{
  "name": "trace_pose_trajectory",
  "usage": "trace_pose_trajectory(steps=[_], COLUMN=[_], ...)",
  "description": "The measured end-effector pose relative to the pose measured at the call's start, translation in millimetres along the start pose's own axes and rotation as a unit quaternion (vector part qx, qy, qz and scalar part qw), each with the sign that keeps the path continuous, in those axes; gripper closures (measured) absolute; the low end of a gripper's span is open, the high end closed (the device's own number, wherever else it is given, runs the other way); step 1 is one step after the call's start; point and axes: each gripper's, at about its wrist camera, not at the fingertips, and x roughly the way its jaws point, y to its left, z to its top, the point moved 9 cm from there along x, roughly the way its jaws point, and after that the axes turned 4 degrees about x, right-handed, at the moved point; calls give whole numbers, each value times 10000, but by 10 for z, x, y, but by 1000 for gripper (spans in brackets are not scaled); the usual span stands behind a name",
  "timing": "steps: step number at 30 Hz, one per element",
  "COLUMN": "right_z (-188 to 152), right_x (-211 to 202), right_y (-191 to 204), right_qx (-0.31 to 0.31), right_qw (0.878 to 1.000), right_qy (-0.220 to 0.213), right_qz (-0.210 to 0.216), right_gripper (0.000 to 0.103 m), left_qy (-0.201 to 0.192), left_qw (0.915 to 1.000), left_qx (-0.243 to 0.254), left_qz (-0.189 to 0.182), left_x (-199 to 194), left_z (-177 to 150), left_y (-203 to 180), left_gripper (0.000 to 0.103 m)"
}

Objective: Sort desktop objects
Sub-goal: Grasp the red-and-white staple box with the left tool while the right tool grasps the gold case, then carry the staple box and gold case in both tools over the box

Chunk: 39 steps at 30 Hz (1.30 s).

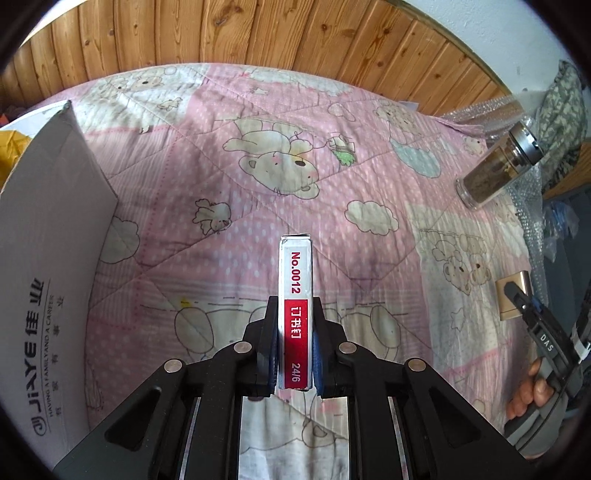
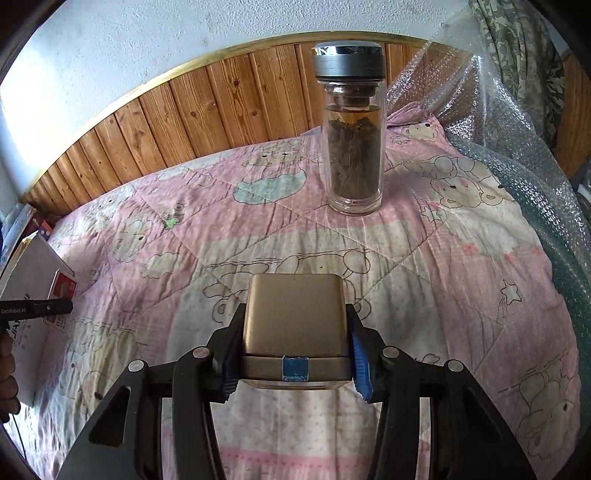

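A narrow white and red staples box point(image 1: 295, 295) stands on edge between the pads of my left gripper point(image 1: 294, 301), which is shut on it above the pink quilt point(image 1: 229, 192). A flat gold box point(image 2: 293, 306) with a blue tape strip sits between the blue pads of my right gripper point(image 2: 295, 314), and the pads press on both its sides. In the left wrist view the gold box point(image 1: 511, 295) shows at the right edge with one of the right gripper's fingers point(image 1: 532, 317) over it. The right wrist view shows the staples box point(image 2: 62, 288) at the far left.
A white cardboard box point(image 1: 48, 258) stands open at the left of the quilt. A glass tea bottle point(image 2: 352, 147) with a grey lid stands upright at the back right. Bubble wrap point(image 2: 498, 129) lies along the right side. A wooden panel wall point(image 1: 258, 33) runs behind.
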Motion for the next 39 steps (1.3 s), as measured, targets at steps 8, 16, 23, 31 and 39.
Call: trace_pose_trajectory(steps=[8,16,23,31,39], right_z=[-294,-631,-850,-1000,-1055], right_x=[-301,-576,-811,-1080,-1344], right_y=[493,1125,1734,2324,2900], right_qx=[-233,-604,-1020,-1442,-1874], right_qw=[9994,9965,9910,9827,9719], right_qy=[38,86,74,27,-73], right_qz=[259,568,865,1161,1423], right_gripper=[53,53,53,53,53], left_qy=[-168,-447,-623,-901,-1152], left_qw=[9998,9986,9974,9952,9919], left_qx=[-108,-181,-281,-377,-517], left_qz=[-81,-199,-210,30,155], left_x=[-449,-918,-1229,-1596,-1935], left_z=[-338,-616,-804,-982,-1133], left_y=[94,188,358,666,979], left_gripper=[89,89,89,89,89])
